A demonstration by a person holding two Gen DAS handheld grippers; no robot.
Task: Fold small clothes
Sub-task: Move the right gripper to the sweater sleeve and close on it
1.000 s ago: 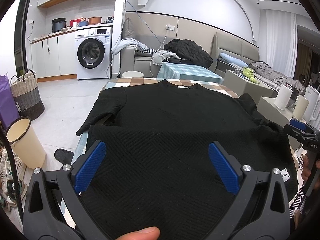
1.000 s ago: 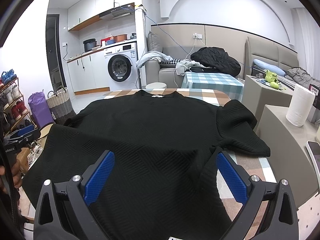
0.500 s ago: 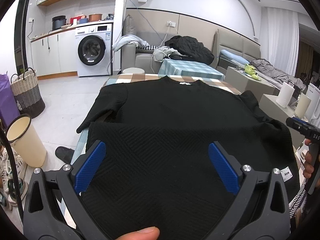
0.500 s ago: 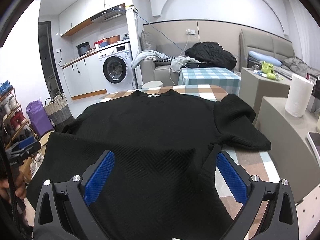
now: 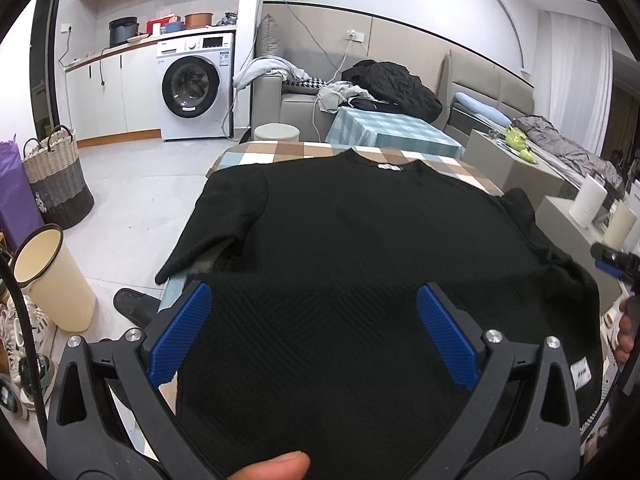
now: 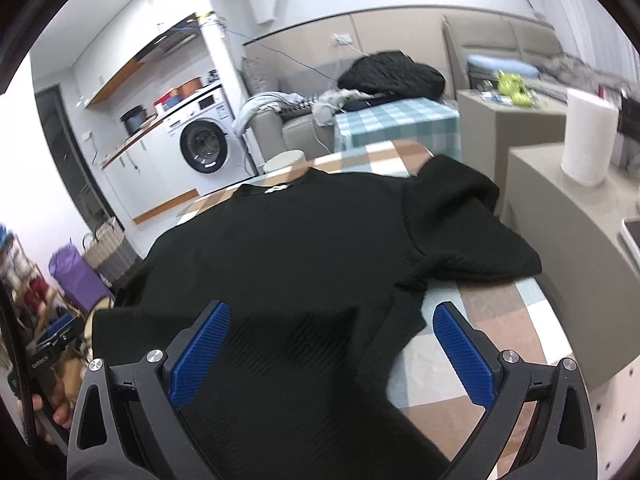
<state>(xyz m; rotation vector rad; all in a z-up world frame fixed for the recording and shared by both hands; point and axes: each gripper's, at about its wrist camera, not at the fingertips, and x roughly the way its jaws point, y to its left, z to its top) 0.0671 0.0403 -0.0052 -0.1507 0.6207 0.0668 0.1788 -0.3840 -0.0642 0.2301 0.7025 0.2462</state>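
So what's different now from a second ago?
The right gripper has swung and tilted toward the right sleeve, so its view slants. The left gripper barely moved. Both are open as before, and the black top lies spread on the checked table as it did.

The black textured knit sweater (image 5: 360, 248) lies spread on the checked tabletop (image 5: 288, 151), collar far, hem near. Beyond stands a round white stool (image 5: 277, 133); a white paper-towel roll (image 6: 587, 136) stands right, seemingly on a separate counter.
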